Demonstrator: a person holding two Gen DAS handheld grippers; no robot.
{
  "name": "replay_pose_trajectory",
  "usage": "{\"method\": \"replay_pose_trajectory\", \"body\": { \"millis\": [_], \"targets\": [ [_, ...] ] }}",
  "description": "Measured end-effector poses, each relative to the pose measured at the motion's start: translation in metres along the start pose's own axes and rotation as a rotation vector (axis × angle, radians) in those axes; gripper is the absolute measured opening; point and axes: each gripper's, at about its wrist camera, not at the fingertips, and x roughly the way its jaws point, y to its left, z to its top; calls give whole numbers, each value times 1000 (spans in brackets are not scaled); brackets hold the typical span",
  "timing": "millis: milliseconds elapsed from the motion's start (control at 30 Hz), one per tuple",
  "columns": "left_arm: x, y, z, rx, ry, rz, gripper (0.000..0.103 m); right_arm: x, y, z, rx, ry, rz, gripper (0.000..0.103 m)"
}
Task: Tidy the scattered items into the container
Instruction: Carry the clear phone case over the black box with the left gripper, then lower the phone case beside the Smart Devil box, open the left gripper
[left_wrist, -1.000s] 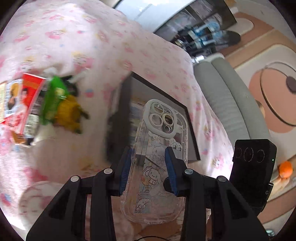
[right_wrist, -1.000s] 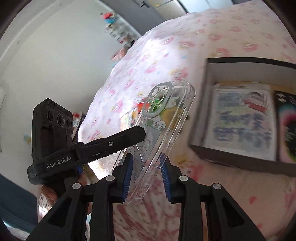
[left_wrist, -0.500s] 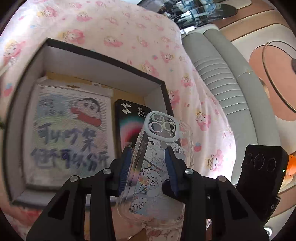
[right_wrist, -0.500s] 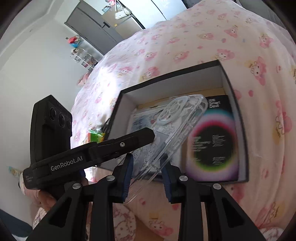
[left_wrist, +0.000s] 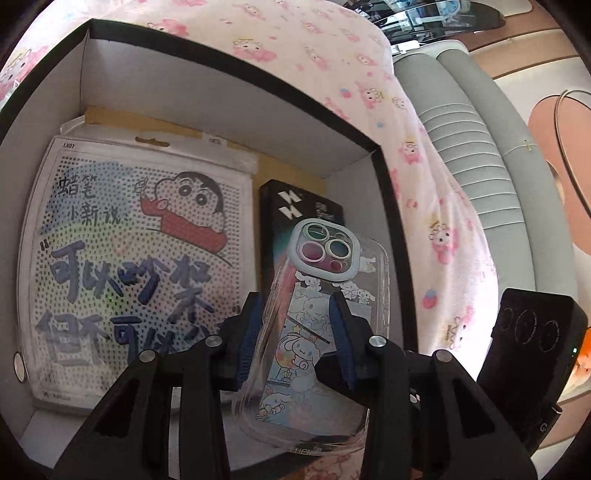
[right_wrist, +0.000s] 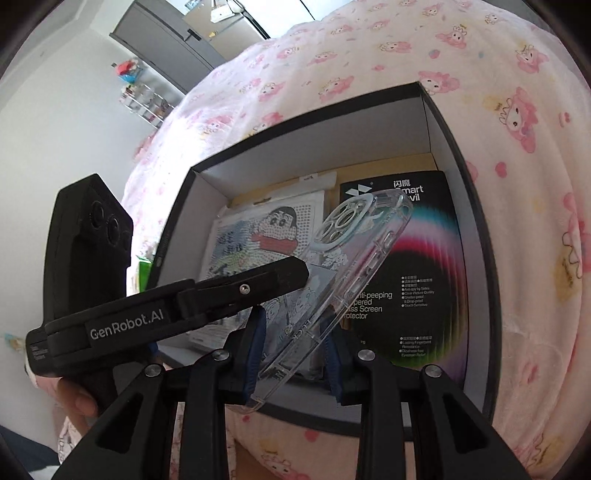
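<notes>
A clear phone case (left_wrist: 314, 325) printed with cartoon dogs is held by both grippers at once. My left gripper (left_wrist: 295, 332) is shut on its sides. My right gripper (right_wrist: 293, 339) is shut on its lower end (right_wrist: 314, 295). The case hangs tilted over a black box with white inner walls (left_wrist: 221, 66), which also shows in the right wrist view (right_wrist: 295, 133). Inside the box lie a cartoon-boy packet (left_wrist: 136, 251) and a black screen-protector pack (right_wrist: 417, 266), with the case above the black pack.
The box sits on a pink cartoon-print bedsheet (left_wrist: 424, 184). A grey padded bench (left_wrist: 480, 147) stands beside the bed. A green item (right_wrist: 142, 269) lies on the sheet left of the box. A shelf (right_wrist: 147, 99) stands against the far wall.
Both grippers carried the phone case from beside the scattered snacks to over the box, then lower toward the black pack. Both stayed shut on it.
</notes>
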Motion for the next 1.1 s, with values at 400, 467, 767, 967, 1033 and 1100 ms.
{"method": "replay_pose_trajectory", "body": {
  "millis": [400,467,767,967,1033,1100],
  "targets": [
    [-7,-3,-2,48,-12,116,37,-12,-9,-4,3,-85,-211,27],
    [-15,3,-3,32,-37,139,37,-29,-15,-5,32,-131,-189,27],
    [5,3,-10,6,65,146,37,-35,-18,-11,43,-119,-234,27],
    [16,-6,-23,13,146,9,36,-33,-16,-15,24,-114,-243,27],
    [7,-4,-20,21,76,56,34,-32,-16,-15,17,-105,-238,27],
    [2,2,-16,-4,44,71,29,-29,-16,-16,11,-88,-228,27]
  ]
}}
